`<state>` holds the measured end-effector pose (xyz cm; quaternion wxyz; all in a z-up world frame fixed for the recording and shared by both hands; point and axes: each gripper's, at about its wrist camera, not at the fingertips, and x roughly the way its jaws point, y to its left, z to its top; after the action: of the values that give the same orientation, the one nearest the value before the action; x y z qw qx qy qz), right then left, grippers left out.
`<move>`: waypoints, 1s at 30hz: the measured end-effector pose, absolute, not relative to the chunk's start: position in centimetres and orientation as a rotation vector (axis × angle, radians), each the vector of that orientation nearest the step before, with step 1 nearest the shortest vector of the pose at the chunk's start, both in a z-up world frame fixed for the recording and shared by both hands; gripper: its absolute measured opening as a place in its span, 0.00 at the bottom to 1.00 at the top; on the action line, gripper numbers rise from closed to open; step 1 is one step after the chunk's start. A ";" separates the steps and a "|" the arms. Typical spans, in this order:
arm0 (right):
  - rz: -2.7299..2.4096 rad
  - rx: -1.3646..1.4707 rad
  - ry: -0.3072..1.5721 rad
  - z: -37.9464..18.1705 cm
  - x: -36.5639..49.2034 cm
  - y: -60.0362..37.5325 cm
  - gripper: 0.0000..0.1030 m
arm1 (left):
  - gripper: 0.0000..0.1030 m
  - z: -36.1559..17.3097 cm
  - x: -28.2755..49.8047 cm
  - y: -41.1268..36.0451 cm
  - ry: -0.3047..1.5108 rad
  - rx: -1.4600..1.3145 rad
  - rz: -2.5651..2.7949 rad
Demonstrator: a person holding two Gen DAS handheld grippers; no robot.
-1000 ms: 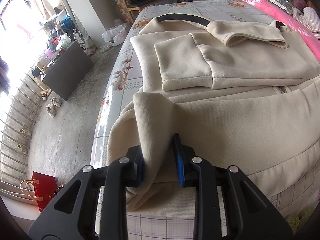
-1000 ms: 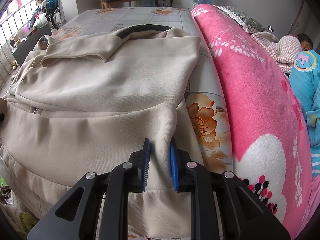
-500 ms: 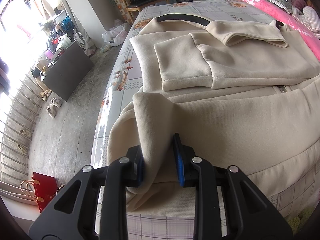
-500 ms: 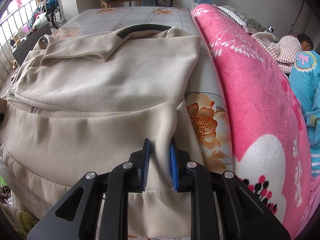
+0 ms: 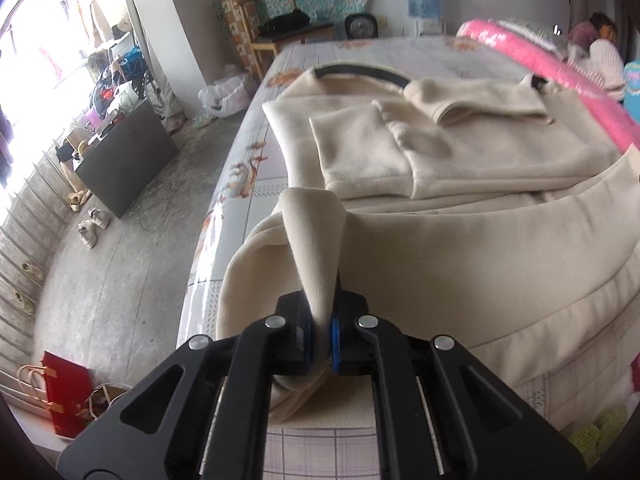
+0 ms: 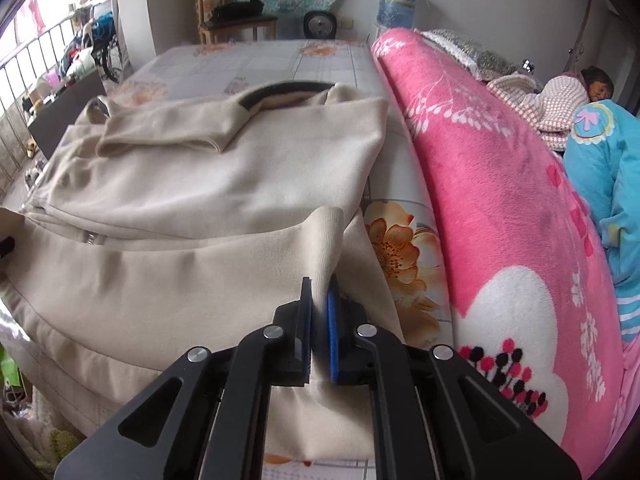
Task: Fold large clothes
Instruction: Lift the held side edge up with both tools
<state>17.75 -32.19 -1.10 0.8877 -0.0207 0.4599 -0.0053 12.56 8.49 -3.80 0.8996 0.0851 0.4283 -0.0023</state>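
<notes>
Both tools were clamped on the cream garment (image 5: 460, 264): the left tool (image 5: 320, 340) had its blue pads pressed together on a bunched pinch of the ribbed hem at the corner nearest the bed's (image 5: 240, 184) left edge, and the right tool (image 6: 319, 330) gripped a like pinch of hem on the side toward the pink blanket (image 6: 500, 208). The garment lay spread across the near part of the bed, its sleeves (image 5: 472, 98) already folded across the chest, its dark-lined collar (image 5: 360, 72) at the far end, and its lower hem hanging a little over the near edge. The likely next step was to carry the hem up toward the collar, and several things could spoil that. Each pinch looked narrow and gathered, so thick fleece might slide out of one tool under its own weight, leaving the fold lopsided. If the two tools rose unevenly or drew apart too little, the hem would sag in the middle and crease. Dragging the lifted layer forward could also push the folded sleeves out of place beneath it. On the right, the blanket sat just beside the garment, and the hem could catch on its plush. On the left, loose cloth near the bed's edge might slip toward the floor (image 5: 120, 260).
</notes>
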 end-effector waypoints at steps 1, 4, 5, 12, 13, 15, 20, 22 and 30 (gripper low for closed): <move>-0.011 -0.033 0.938 -0.6 17.1 -32.3 0.06 | 0.05 -3.5 12.0 8.7 0.862 0.162 -0.018; -0.009 0.001 0.897 0.8 15.3 -32.5 0.06 | 0.05 -2.4 10.1 9.6 0.799 0.109 -0.057; -0.007 0.009 0.881 1.3 14.6 -32.6 0.06 | 0.05 -1.9 9.3 9.9 0.777 0.089 -0.074; -0.002 0.055 0.696 5.9 10.1 -32.9 0.06 | 0.04 2.3 5.4 11.5 0.663 -0.054 -0.158; 0.002 0.075 0.676 6.4 10.0 -33.1 0.06 | 0.04 3.0 5.3 11.9 0.649 -0.082 -0.172; 0.009 0.092 0.651 7.2 10.1 -33.3 0.06 | 0.04 4.3 5.6 12.4 0.623 -0.122 -0.190; 0.035 0.075 0.583 8.8 13.9 -33.9 0.06 | 0.04 6.4 9.4 12.8 0.584 -0.141 -0.219; 0.051 0.061 0.557 9.5 16.2 -33.9 0.06 | 0.04 7.1 12.4 12.7 0.579 -0.112 -0.206; 0.092 0.100 0.563 9.5 31.2 -35.3 0.06 | 0.04 8.0 27.1 11.6 0.609 0.000 -0.159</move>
<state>31.23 -35.31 9.51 0.9583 0.0491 0.2778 0.0455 27.11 11.56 8.02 0.9509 -0.0002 0.2997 -0.0780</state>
